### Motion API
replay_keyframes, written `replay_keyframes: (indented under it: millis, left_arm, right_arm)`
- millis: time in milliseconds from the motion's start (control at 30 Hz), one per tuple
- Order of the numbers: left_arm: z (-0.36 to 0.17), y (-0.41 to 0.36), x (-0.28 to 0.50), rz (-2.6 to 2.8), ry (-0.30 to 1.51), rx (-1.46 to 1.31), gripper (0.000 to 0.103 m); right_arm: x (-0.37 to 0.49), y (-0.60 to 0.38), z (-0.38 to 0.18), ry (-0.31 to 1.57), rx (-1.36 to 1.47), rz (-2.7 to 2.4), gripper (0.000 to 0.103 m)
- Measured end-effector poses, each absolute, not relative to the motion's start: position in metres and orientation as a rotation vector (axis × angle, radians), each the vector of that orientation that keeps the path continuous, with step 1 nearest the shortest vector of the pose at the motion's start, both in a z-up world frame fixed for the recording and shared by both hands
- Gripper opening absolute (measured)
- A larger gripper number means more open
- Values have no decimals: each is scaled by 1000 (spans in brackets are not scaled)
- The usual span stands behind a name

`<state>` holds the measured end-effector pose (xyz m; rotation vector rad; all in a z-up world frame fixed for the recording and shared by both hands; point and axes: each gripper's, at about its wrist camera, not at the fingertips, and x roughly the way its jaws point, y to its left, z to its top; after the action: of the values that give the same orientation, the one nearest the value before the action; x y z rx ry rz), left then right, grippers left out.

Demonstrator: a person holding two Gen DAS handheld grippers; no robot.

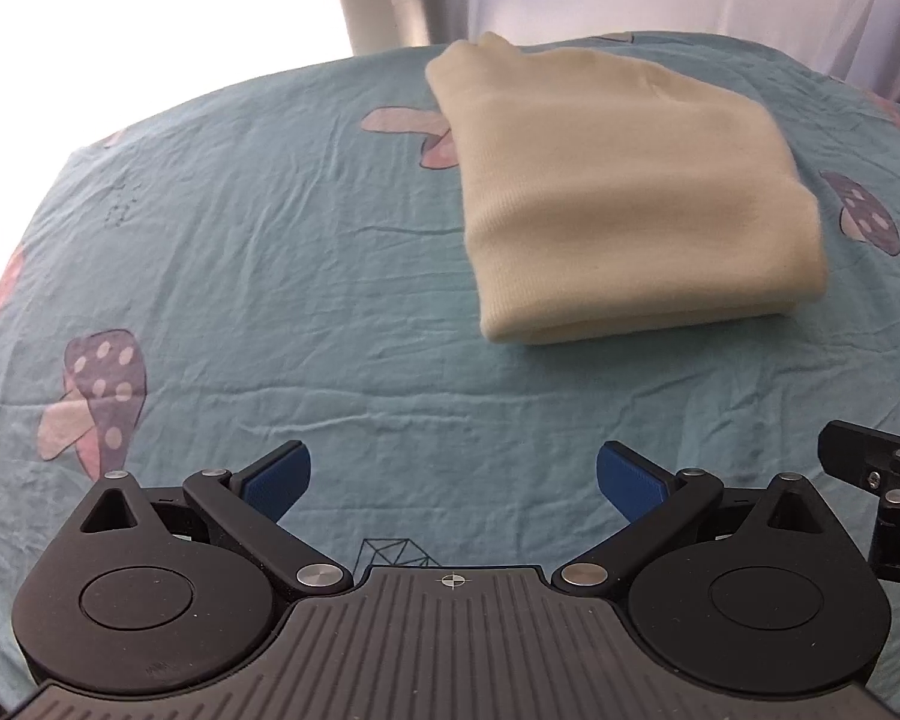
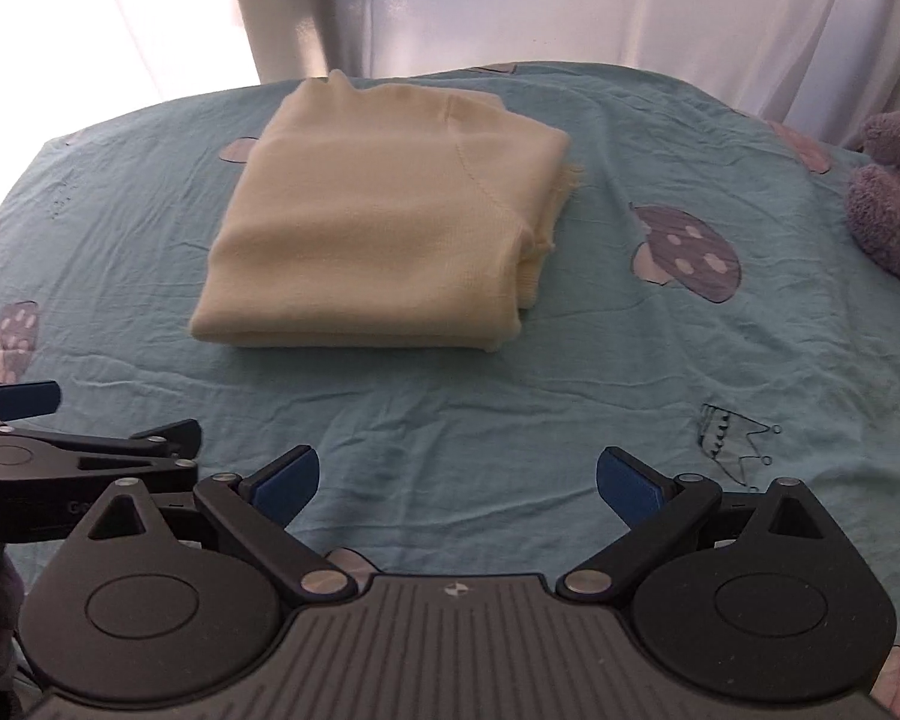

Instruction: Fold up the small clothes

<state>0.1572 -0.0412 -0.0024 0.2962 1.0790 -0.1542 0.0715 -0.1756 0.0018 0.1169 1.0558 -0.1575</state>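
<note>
Closest to us, our left gripper (image 1: 453,486) hangs over the bedsheet (image 1: 270,276) with its blue pads (image 1: 279,480) spread wide apart and nothing between them. Same story on the other side: our right gripper (image 2: 456,486) has its jaws wide apart too, holding nothing. The two sit just beside each other, since a bit of the right one pokes into the left view's right edge, and the left one shows up at the left edge of the right view.

Under both is wrinkly teal sheet, printed with purple spotted mushrooms (image 1: 105,384) and a little line-drawn crown (image 2: 732,432) off to the right.

Further out lies the cream knit garment (image 2: 378,222), folded into a thick, roughly rectangular bundle and resting flat on the sheet, well apart from both grippers. Its folded edge faces us, and some ribbed and slightly frayed edges stick out on its right side. From the left view it (image 1: 606,198) sits ahead and to the right.

Way out at the far right there's a purple plush toy (image 2: 894,192), and behind the bed a pale curtain (image 2: 570,0) with bright light on the left.
</note>
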Motion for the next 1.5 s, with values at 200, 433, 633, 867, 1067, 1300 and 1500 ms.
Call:
replay_keyframes:
  millis: [200, 433, 633, 867, 1067, 1300, 1500]
  left_arm:
    - [2, -40, 162, -162, 1066, 272, 103]
    - [3, -43, 165, -173, 1073, 278, 103]
    - [4, -45, 165, -175, 1069, 285, 103]
    - [3, -47, 166, -173, 1073, 289, 103]
    - [3, -48, 167, -176, 1076, 293, 103]
    - [2, -49, 167, -180, 1080, 291, 103]
    - [2, -49, 167, -185, 1080, 292, 103]
  right_arm:
    - [73, -185, 7, 1057, 117, -163, 99]
    - [80, -183, 15, 1059, 119, -153, 99]
    - [83, -181, 17, 1056, 99, -159, 99]
    - [84, -184, 17, 1059, 91, -171, 99]
    - [84, -185, 17, 1058, 87, -167, 99]
    - [84, -187, 17, 1060, 88, -167, 99]
    - [84, -186, 17, 1060, 87, -168, 99]
